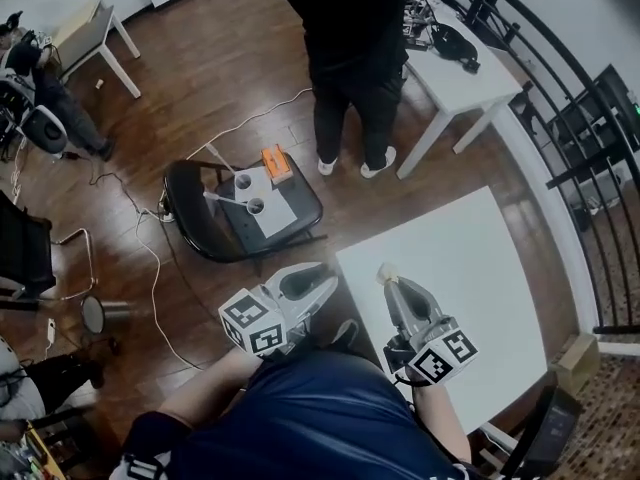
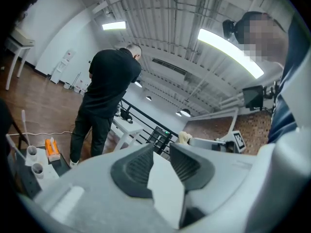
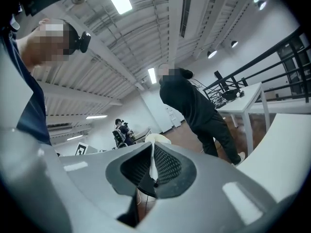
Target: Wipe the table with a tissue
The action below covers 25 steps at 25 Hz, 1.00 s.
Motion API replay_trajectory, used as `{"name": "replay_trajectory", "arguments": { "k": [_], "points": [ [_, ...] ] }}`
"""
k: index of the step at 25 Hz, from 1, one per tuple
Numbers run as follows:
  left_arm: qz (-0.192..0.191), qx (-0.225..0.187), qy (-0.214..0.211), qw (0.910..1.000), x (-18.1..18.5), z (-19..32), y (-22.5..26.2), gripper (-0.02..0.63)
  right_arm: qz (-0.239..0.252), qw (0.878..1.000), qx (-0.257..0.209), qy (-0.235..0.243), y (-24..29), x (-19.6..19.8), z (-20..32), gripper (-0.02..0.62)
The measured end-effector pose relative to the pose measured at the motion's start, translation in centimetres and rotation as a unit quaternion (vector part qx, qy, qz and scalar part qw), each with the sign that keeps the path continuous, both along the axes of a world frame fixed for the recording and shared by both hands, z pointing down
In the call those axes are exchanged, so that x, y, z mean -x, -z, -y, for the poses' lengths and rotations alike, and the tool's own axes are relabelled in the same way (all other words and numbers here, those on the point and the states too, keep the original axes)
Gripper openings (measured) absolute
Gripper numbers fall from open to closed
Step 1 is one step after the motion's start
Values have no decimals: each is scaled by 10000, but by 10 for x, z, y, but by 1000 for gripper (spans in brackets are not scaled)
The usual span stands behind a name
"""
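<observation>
Right gripper view alone showed the right gripper with jaws clamped on the tissue; head view placed the left gripper, jaws apart, at its 9 o'clock.

Open table, chair beside

Most of the tissue is buried inside the right gripper, only a tuft pokes out. The standing person is chopped off at 12 o'clock. The clutter on the far table at 1 o'clock is too tiny to tell.
</observation>
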State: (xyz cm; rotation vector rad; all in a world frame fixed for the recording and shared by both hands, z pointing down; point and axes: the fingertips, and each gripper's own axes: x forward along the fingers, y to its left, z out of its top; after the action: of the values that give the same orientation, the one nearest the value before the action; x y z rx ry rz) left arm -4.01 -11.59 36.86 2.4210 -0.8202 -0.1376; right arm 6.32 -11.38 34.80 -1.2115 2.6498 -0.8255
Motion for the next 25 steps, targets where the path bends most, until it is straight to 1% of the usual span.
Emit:
{"name": "replay_trajectory", "arguments": {
  "k": [6,14,19,25],
  "points": [
    [-8,-51,59,10000,-2,0,8,104,-154,9993,-339,-20,18,-1,5,18],
    [-21,-99,267,9996,13,1,10,103,-324,9983,-464,126,23,13,15,18],
    [-38,-37,392,9992,25,0,6,101,-369,9979,-449,269,22,26,16,18],
    [-57,-32,378,9993,24,-2,4,101,-424,9977,-437,310,18,28,13,18]
  ]
}}
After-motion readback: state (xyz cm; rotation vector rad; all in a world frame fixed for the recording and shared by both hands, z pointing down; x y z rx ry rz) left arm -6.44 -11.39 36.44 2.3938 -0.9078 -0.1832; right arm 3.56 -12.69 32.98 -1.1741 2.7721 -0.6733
